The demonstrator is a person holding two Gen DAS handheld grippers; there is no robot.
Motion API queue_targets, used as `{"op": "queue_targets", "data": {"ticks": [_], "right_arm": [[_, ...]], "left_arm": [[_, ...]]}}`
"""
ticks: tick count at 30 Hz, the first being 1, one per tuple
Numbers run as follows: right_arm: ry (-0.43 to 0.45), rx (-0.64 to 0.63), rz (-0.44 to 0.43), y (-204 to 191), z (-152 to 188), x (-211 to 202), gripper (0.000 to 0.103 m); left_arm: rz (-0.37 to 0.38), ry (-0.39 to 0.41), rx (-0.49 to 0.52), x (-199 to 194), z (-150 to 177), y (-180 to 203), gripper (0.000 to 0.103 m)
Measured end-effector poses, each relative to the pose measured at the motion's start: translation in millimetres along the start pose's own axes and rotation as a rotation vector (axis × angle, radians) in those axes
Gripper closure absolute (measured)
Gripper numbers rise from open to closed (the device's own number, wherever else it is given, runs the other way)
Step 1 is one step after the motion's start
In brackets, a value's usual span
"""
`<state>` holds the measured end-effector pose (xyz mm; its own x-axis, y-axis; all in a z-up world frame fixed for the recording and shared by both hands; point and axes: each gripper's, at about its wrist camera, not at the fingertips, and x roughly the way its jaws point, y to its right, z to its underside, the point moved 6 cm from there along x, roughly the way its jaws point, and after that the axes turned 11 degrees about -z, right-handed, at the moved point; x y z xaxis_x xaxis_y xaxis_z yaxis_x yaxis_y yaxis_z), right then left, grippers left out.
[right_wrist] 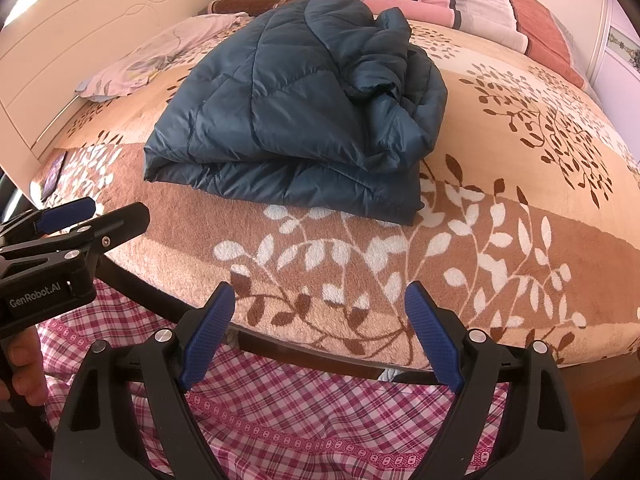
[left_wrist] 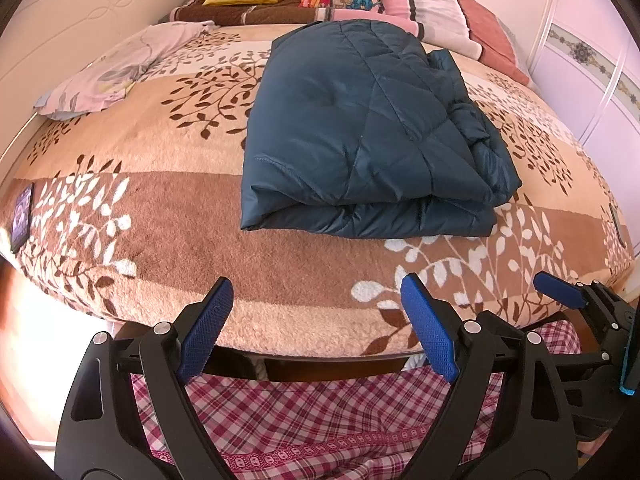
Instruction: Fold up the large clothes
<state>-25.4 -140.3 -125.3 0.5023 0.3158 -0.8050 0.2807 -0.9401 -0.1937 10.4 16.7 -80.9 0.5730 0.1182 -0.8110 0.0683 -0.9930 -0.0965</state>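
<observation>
A dark teal quilted jacket (left_wrist: 360,132) lies folded into a thick rectangle on the bed, its folded edge facing me; it also fills the upper middle of the right wrist view (right_wrist: 296,112), with a bunched part on its top right. My left gripper (left_wrist: 316,304) hangs open over the bed's near edge, well short of the jacket, with nothing between its blue pads. My right gripper (right_wrist: 320,308) is open and empty too, beside the left one at the same edge. The left gripper's side (right_wrist: 60,240) shows at the left of the right wrist view, held by a hand.
The bed carries a beige and brown leaf-patterned blanket (left_wrist: 160,220). A pale floral cloth (left_wrist: 120,68) lies at the far left, pillows and striped bedding (left_wrist: 400,0) at the head. A phone (left_wrist: 22,216) rests at the left edge. Pink plaid fabric (left_wrist: 300,420) lies below the grippers.
</observation>
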Motion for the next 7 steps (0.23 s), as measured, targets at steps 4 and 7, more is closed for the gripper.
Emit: {"op": "queue_targets", "data": {"ticks": [4, 7], "right_arm": [[-0.001, 0.001, 0.001, 0.6, -2.4, 0.0, 0.019], [-0.001, 0.000, 0.000, 0.9, -2.2, -0.1, 0.019]], "left_arm": [[-0.003, -0.011, 0.003, 3.8, 2.7, -0.3, 0.018], [-0.003, -0.010, 0.005, 4.4, 2.4, -0.6, 0.018]]}}
